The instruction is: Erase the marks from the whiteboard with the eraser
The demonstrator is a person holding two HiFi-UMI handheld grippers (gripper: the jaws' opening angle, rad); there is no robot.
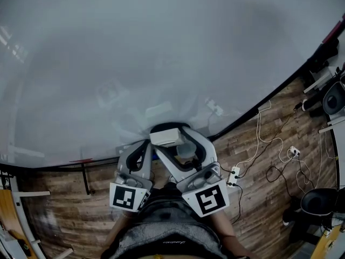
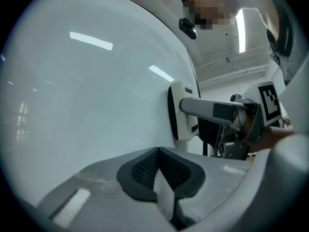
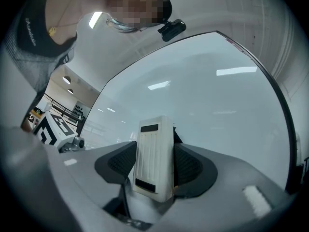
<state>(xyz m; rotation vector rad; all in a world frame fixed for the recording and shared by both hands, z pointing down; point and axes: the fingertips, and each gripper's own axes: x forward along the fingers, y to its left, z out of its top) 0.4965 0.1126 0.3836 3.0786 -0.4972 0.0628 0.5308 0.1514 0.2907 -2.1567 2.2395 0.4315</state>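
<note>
A large, glossy whiteboard [image 1: 161, 53] with a thin dark frame fills most of the head view, its pale smooth face carrying soft reflections of ceiling light strips. Below the whiteboard's lower edge lies a brown wood-plank floor [image 1: 259, 161], where loose white cables [image 1: 264, 139] curl beside a small white power strip [image 1: 234, 176]. The white, rectangular plastic eraser [image 1: 164, 138] sits low on the whiteboard, near that lower edge, with its dark felt side [image 2: 170, 111] flat against the board and its ribbed back (two dark label strips on it) facing outwards. The right claw [image 1: 171, 140] is closed on the eraser, its black mesh-textured pads [image 3: 118, 166] pressing the two long sides of the eraser [image 3: 154, 153]. The left claw [image 1: 141, 150] is just beside the eraser, also low on the whiteboard, with its grey curved jaws drawn together and nothing between the black pads [image 2: 145, 168]. Whether its tips touch the whiteboard cannot be told. Each claw carries a cube with black-and-white square markers on the side away from the whiteboard.
</note>
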